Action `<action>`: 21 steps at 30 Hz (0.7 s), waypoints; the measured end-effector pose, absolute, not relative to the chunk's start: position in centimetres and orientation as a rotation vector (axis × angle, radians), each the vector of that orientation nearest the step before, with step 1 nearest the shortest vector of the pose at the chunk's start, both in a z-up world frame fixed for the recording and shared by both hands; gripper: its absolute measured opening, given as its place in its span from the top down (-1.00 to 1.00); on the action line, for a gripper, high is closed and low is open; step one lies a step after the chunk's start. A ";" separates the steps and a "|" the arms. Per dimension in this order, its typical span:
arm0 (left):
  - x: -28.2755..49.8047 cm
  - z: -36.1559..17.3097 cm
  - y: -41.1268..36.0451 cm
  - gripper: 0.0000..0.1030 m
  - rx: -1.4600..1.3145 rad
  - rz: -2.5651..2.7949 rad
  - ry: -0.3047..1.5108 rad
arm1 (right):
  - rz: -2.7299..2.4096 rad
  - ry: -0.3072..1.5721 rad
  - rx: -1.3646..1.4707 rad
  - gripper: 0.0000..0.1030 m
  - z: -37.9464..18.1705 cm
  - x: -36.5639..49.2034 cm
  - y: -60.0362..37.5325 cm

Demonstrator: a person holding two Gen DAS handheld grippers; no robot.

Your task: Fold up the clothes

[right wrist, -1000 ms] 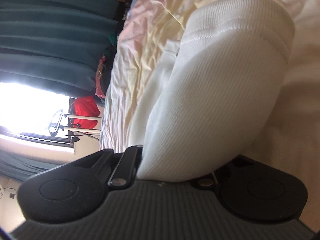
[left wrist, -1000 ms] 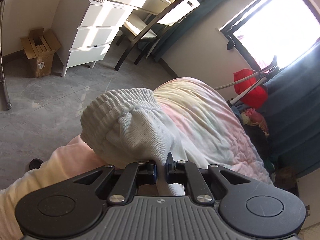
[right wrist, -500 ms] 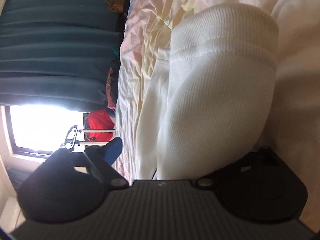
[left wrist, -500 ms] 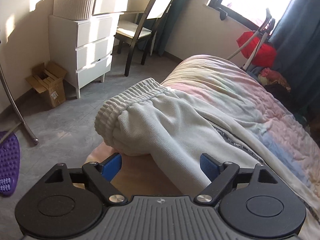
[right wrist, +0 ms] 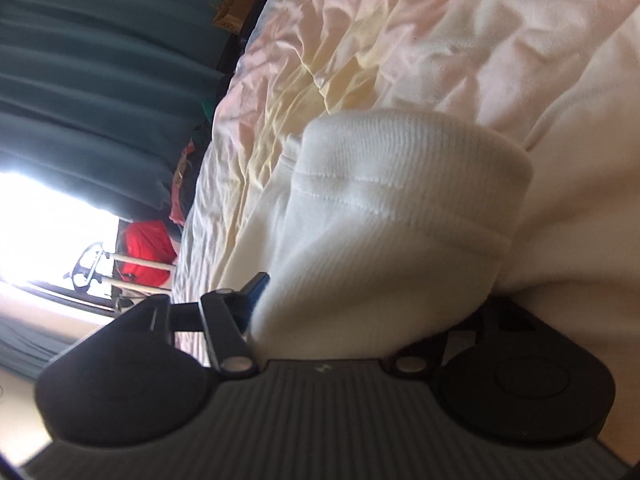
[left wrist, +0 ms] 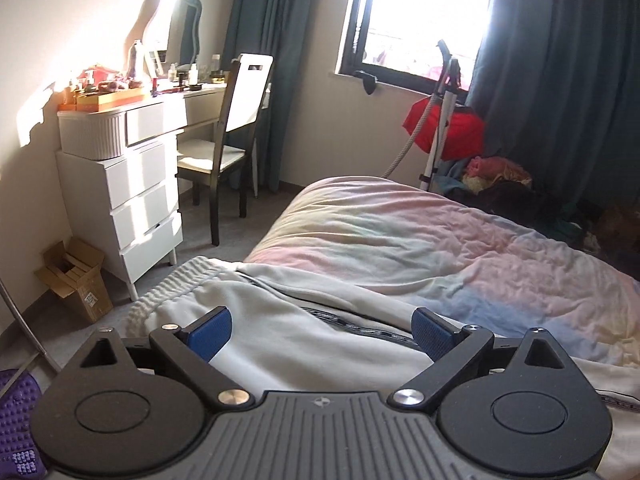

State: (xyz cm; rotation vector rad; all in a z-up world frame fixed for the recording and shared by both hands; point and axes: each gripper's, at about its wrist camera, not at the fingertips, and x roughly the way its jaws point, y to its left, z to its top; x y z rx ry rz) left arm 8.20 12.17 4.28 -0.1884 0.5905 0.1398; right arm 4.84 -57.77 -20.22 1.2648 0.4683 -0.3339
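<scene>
Pale ribbed sweatpants (left wrist: 304,344) lie flat on the pastel bedspread (left wrist: 400,236), their elastic waistband (left wrist: 172,288) at the bed's left edge. My left gripper (left wrist: 320,322) hovers above them, jaws wide and still opening, blue pads (left wrist: 210,330) clear of the cloth. In the right wrist view a white ribbed cuff (right wrist: 400,184) of the garment fills the space between the jaws of my right gripper (right wrist: 376,292), which are closing. One blue pad (right wrist: 260,284) sits at the cloth's edge. The other finger is hidden behind the fabric.
Left of the bed stand a white chest of drawers (left wrist: 136,200), a dressing table with a chair (left wrist: 236,128) and an open cardboard box (left wrist: 76,280). A red bundle on a stand (left wrist: 444,132) and a clothes pile (left wrist: 500,176) lie under the window.
My left gripper let go of the bunched garment, opened wide, rolled level and rose back; the sweatpants now lie flat. My right gripper opened, then narrowed again around the cuff.
</scene>
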 end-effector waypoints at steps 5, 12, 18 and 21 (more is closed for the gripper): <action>11.4 0.9 2.8 -0.90 -0.147 -0.038 0.627 | -0.305 0.498 1.214 0.04 -20.6 5.2 -58.5; 14.5 -7.5 -5.7 -0.90 0.014 -0.125 0.720 | -0.382 0.502 1.130 0.34 -19.6 6.0 -58.2; 14.8 -11.8 -6.7 -0.91 0.126 -0.128 0.774 | -0.490 0.526 0.757 0.54 -14.8 7.9 -54.4; 14.9 -12.2 -6.9 -0.92 0.145 -0.115 0.776 | -0.493 0.431 0.497 0.61 -11.0 8.5 -50.1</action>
